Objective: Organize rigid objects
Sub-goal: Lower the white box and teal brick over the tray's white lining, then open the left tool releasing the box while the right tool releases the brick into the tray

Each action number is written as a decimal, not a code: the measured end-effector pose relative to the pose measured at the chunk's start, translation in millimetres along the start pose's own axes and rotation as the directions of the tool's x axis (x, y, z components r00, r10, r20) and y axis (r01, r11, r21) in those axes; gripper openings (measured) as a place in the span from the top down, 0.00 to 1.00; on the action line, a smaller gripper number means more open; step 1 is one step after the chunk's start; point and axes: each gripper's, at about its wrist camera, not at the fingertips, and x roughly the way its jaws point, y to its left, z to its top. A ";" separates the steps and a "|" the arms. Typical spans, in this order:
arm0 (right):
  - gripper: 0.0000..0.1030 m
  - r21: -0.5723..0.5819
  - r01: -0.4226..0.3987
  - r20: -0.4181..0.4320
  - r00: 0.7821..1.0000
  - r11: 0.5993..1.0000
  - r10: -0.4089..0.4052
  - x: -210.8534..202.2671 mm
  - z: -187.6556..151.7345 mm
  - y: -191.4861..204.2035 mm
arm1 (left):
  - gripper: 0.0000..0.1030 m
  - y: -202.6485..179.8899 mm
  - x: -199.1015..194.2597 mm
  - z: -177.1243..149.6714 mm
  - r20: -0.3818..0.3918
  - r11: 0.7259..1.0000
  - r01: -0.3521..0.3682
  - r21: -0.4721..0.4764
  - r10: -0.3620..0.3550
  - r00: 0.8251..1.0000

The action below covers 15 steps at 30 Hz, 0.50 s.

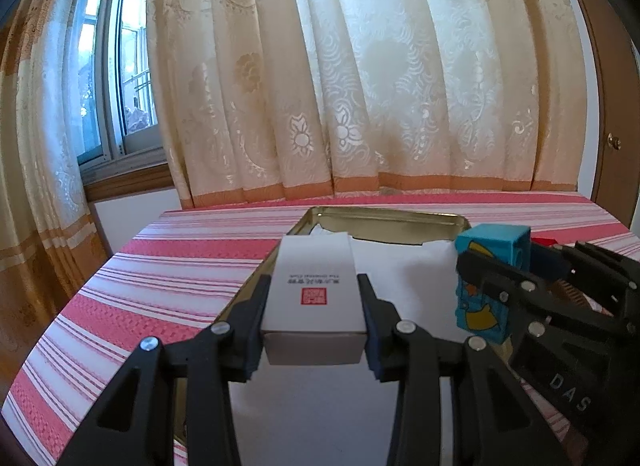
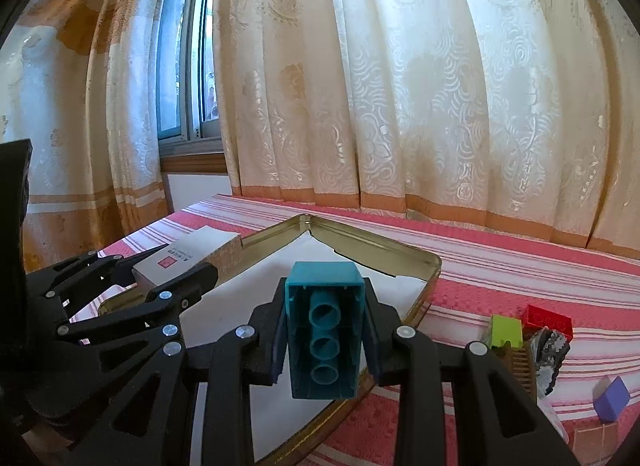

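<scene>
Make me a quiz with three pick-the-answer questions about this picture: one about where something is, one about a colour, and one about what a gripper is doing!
1. Where do the green and red blocks lie?
A. inside the tin tray
B. on the striped cloth beside the tray
C. on the windowsill

2. What colour is the block in the right gripper?
A. teal blue
B. yellow
C. black

3. What is the left gripper doing?
A. hanging open with nothing in it
B. squeezing the curtain
C. shut on a white box

Answers:
1. B: the green block and red block sit on the striped cloth, outside the tin tray.
2. A: the teal block between the right gripper pads is teal.
3. C: the left gripper pads press both sides of the white box.
</scene>
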 end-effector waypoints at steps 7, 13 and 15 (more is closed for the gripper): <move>0.67 -0.007 0.002 -0.023 1.000 1.000 -0.002 8.5 1.7 1.8 | 0.61 1.5 6.8 0.6 -0.027 1.000 -0.010 0.012 0.010 1.000; 0.67 0.009 0.001 -0.041 0.999 1.000 -0.001 15.0 2.8 -2.2 | 0.61 6.1 15.1 0.3 -0.067 1.000 -0.015 0.005 0.016 0.998; 0.67 0.008 0.001 -0.046 0.999 1.000 -0.001 16.8 3.0 -2.4 | 0.61 6.5 16.1 0.2 -0.070 1.000 -0.019 0.009 0.019 0.997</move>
